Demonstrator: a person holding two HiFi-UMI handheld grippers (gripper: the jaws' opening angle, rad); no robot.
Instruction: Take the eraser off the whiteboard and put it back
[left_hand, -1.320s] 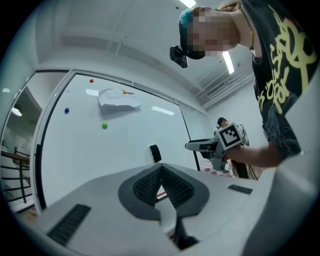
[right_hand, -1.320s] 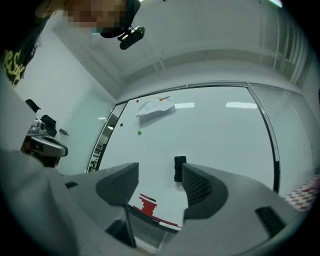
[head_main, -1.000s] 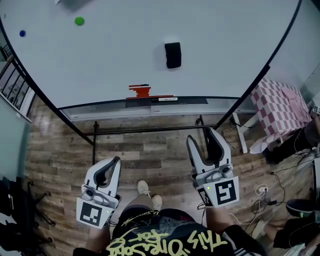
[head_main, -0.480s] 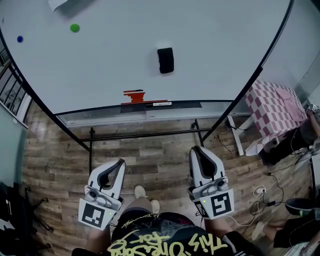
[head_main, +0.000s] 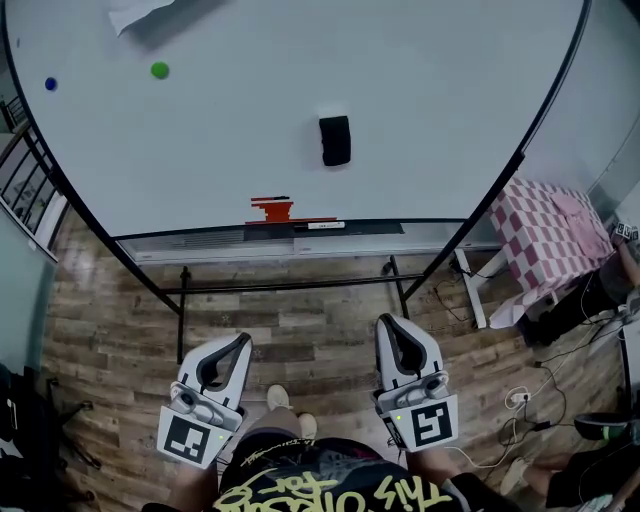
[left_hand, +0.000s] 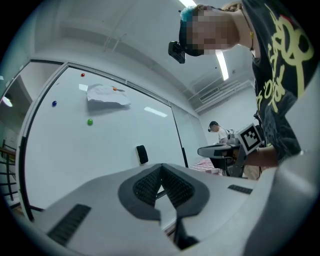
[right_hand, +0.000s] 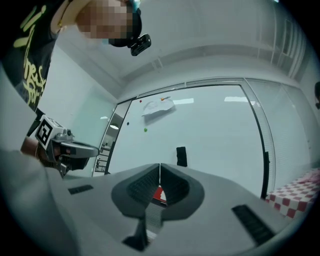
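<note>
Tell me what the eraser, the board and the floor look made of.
Eraser: matte black block, probably felt or foam, too small to confirm. Board: smooth, glossy white surface with bright reflections on it. Floor: planks with visible grain, wood or laminate.

I see the black, rectangular eraser (head_main: 335, 140) clinging upright to the whiteboard (head_main: 230, 140). It sits near the whiteboard's middle, above its lower edge.

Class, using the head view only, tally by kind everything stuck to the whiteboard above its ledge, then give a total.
Eraser: 1
Paper sheet: 1
Round magnets, green and blue: 2
Total: 4
</note>
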